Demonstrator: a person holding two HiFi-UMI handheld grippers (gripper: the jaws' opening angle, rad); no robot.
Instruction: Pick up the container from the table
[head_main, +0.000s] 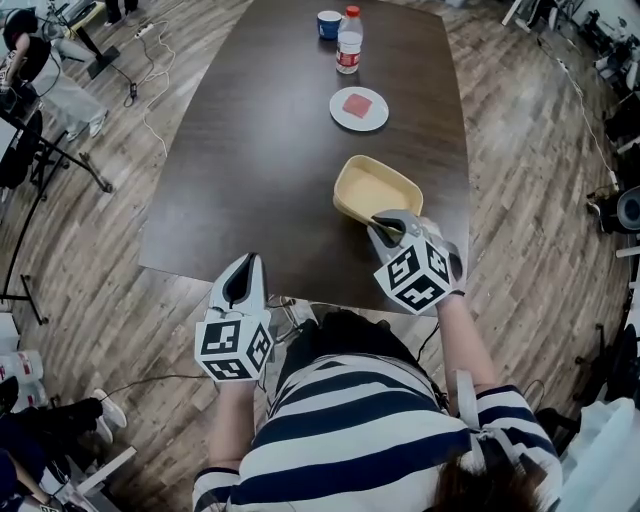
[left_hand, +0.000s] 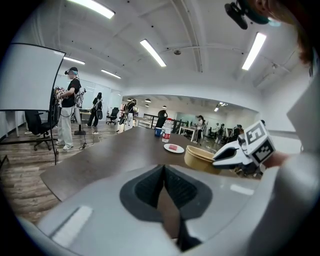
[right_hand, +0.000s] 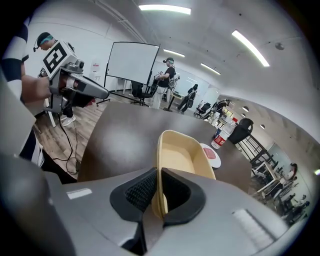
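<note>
The container (head_main: 376, 188) is a shallow tan rectangular tray, empty inside. My right gripper (head_main: 388, 226) is shut on its near rim and holds it over the near right part of the dark table (head_main: 260, 150). In the right gripper view the rim of the container (right_hand: 180, 155) runs between the two black pads. My left gripper (head_main: 241, 287) hangs over the table's front edge, to the left of the container, shut with nothing in it. The left gripper view shows the container (left_hand: 199, 158) and the right gripper (left_hand: 220, 157) at the right.
On the far half of the table stand a white plate with a red square (head_main: 359, 107), a water bottle (head_main: 348, 41) and a blue cup (head_main: 329, 24). Cables and stands lie on the wooden floor at the left. People stand farther off in the room.
</note>
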